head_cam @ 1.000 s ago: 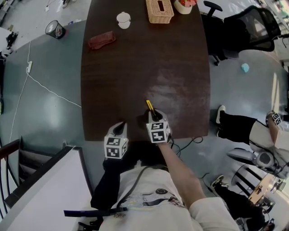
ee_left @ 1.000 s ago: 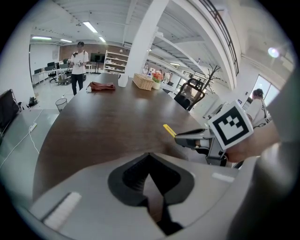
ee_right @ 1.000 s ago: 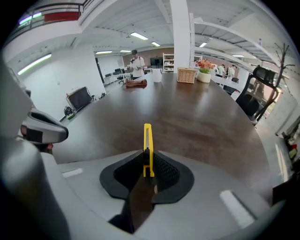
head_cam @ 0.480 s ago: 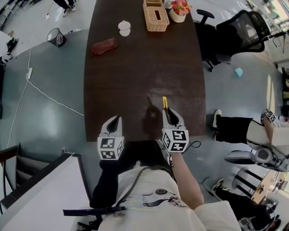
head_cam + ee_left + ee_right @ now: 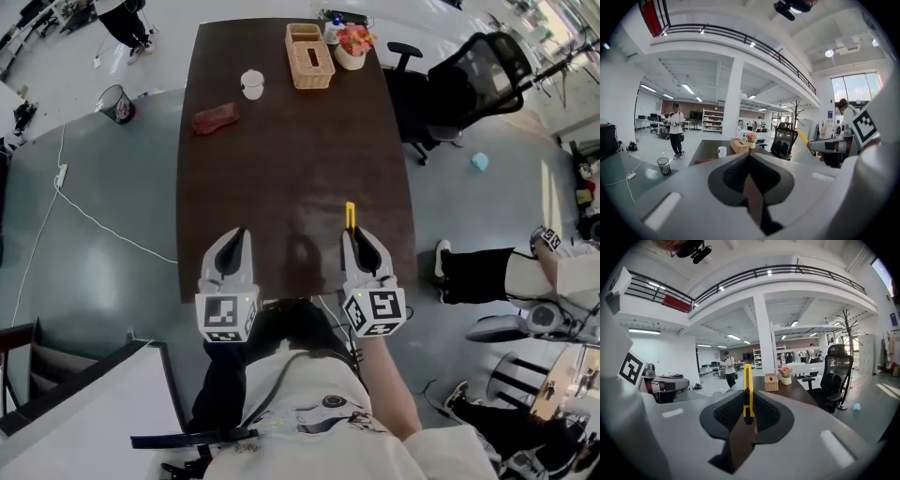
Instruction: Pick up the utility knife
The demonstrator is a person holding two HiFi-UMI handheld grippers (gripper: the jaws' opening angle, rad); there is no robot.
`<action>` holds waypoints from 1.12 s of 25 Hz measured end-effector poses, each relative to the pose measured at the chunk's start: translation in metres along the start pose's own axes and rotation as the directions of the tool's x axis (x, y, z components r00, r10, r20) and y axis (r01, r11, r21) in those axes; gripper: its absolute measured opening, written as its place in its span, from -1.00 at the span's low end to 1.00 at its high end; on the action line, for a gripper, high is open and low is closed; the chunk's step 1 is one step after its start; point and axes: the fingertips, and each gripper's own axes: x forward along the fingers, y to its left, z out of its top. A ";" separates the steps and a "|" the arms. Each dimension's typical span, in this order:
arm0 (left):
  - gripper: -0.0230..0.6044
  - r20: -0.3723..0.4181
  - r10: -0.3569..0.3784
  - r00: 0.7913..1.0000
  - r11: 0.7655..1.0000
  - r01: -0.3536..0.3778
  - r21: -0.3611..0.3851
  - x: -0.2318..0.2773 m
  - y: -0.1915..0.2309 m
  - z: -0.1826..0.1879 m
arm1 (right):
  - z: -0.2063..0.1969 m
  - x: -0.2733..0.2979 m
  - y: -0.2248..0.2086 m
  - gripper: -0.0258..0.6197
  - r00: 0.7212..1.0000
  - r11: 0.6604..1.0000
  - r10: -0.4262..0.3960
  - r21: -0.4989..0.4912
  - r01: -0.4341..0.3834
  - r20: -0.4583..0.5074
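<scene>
Found the pick-up all but finished, by the look of it. Held the utility knife (image 5: pixel 747 397) pinched in the right tongs (image 5: pixel 360 246), which were shut on its rear part, with the yellow front end jutting forward past the tips. Seemed to ride clear of the dark tabletop (image 5: pixel 291 150), above its near right part, though no view settled the gap for certain. Had the left tongs (image 5: pixel 235 247) closed on nothing, level with the right pair and well apart from it, over the near edge.

Called for little more, in judgement: a steady squeeze and a level carry, since a narrow, smooth handle caught along a short length could pivot or slip between the pads (image 5: pixel 727 413).

Showed the knife as a slim, straight bar with a yellow casing and a black slider strip along its back, hard and glossy like plastic. Showed those pads as black and finely ribbed, set in smooth pale grey shells. Showed the tabletop as dark brown wood grain, long with bowed sides and a faint sheen near the middle. Had at the far end a woven wicker tissue box (image 5: pixel 309 56), a small pot of flowers (image 5: pixel 353 45) just beside it, a white cup (image 5: pixel 251 84) and a rumpled reddish cloth (image 5: pixel 215 118).
</scene>
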 end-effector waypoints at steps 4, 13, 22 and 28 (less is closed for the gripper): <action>-0.94 0.125 -0.008 0.992 0.999 0.002 0.042 -0.019 -0.006 0.034 | 0.022 -0.019 0.009 -0.73 0.999 1.000 0.000 -0.010 0.000 0.054; -0.94 0.184 -0.004 0.983 0.998 -0.009 0.069 -0.048 -0.022 0.041 | 0.022 -0.050 0.026 -0.73 0.995 0.999 0.024 -0.029 -0.021 0.093; -0.94 0.168 0.029 0.985 0.998 -0.039 0.056 -0.089 -0.066 0.030 | 0.008 -0.113 0.029 -0.73 0.994 0.998 0.052 -0.040 -0.048 0.098; -0.94 0.159 0.049 0.986 0.996 -0.060 0.060 -0.138 -0.115 0.012 | -0.018 -0.178 0.040 -0.73 0.992 0.997 0.082 -0.012 -0.082 0.098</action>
